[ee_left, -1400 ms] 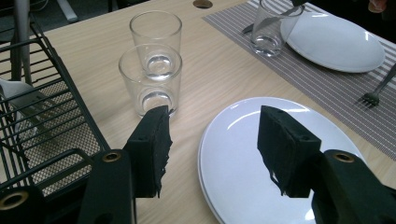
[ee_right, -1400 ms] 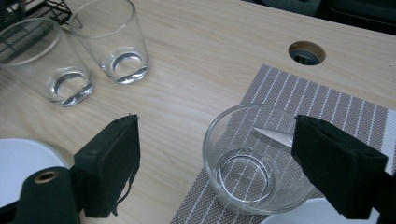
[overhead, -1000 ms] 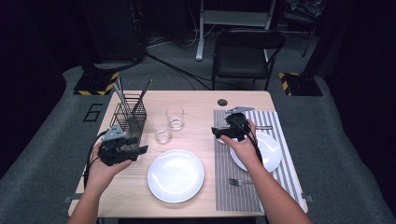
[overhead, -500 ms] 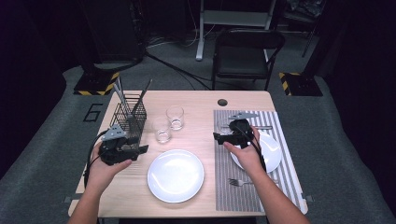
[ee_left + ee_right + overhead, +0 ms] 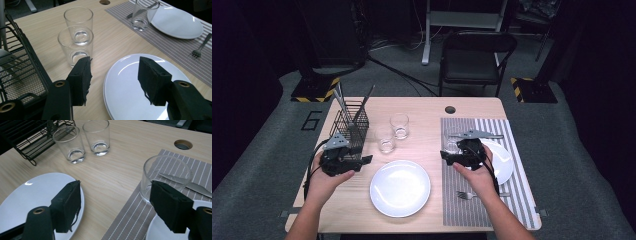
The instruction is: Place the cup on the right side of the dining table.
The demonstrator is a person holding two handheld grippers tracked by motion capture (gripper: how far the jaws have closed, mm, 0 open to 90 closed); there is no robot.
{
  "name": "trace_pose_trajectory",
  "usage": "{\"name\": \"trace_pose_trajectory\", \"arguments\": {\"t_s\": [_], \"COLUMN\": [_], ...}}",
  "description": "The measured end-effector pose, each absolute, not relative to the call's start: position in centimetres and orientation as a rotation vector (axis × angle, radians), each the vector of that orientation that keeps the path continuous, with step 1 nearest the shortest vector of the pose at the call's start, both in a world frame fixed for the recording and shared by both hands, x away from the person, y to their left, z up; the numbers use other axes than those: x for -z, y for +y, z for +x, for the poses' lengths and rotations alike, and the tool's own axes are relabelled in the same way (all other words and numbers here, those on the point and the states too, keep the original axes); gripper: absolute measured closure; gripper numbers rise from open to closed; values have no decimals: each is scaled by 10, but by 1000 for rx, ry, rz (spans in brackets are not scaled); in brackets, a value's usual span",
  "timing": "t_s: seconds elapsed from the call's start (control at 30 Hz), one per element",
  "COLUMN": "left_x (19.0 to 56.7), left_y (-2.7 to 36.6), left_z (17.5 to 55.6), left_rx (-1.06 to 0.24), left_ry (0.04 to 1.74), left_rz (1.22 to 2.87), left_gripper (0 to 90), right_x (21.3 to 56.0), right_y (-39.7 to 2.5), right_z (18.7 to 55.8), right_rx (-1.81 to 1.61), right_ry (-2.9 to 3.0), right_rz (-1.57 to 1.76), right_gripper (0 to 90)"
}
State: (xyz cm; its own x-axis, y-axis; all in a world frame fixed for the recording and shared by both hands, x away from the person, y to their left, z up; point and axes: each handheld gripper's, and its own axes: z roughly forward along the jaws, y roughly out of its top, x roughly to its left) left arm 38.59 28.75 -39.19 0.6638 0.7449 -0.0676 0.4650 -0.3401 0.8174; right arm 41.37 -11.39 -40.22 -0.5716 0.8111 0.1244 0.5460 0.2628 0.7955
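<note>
Leftmost, a wire rack (image 5: pixel 349 127) stands at the table's (image 5: pixel 422 107) edge, with the left gripper (image 5: pixel 362 161) just in front of it, jaws apart and empty. Next come two glasses (image 5: pixel 393 132) near each other, and below them a white plate (image 5: pixel 400 188) on bare wood. Further right, on the striped mat (image 5: pixel 462 207), the right gripper (image 5: pixel 445 156) hangs with jaws apart, close to a third glass (image 5: pixel 166 178) but not clamped on it. Another plate (image 5: pixel 504 160), a knife (image 5: pixel 476 134) and a fork (image 5: pixel 468 195) lie on the mat.
</note>
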Motion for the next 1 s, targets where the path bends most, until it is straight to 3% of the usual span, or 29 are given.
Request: {"name": "trace_pose_trajectory", "arguments": {"t_s": [1.0], "left_x": [397], "left_y": [283], "left_z": [388], "left_rx": [-392], "left_ry": [936], "left_rz": [2014], "left_gripper": [440], "right_x": [448], "right_y": [-115], "right_z": [367], "right_rx": [-1234], "right_ry": [2345], "right_rz": [1139], "right_gripper": [313]}}
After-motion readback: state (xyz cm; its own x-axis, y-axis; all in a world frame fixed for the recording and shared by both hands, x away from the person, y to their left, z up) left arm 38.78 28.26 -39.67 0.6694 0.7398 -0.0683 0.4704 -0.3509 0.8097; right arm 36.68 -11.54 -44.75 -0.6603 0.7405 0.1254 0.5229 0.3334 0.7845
